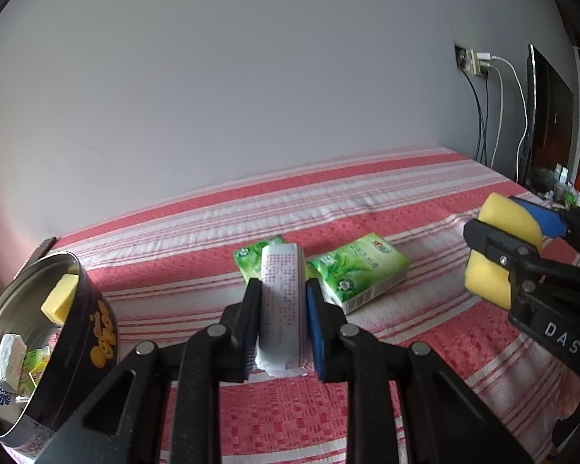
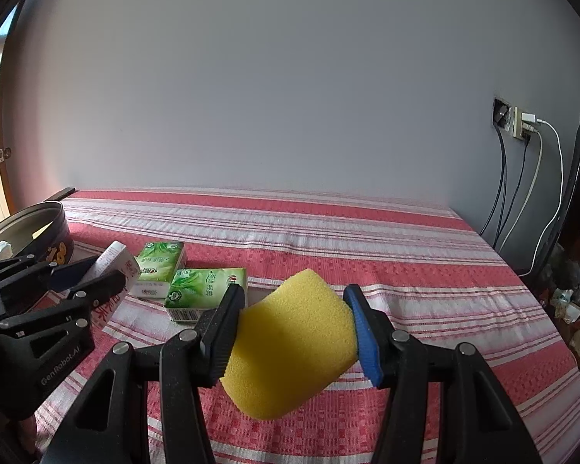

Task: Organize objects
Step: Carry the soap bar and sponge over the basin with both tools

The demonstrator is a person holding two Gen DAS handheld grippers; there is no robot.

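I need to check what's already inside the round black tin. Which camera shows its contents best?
The left wrist view. It looks down into the round black tin, showing a yellow sponge block and small white and green packets. The right wrist view shows only its rim and side at the far left; the contents are almost hidden.

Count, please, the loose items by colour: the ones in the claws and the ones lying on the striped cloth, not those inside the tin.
Yellow: 1, the sponge in the right claw.
White: 1, the printed packet in the left claw.
Green: 2, tissue packs lying on the cloth, far one and near one.
Total: 4.
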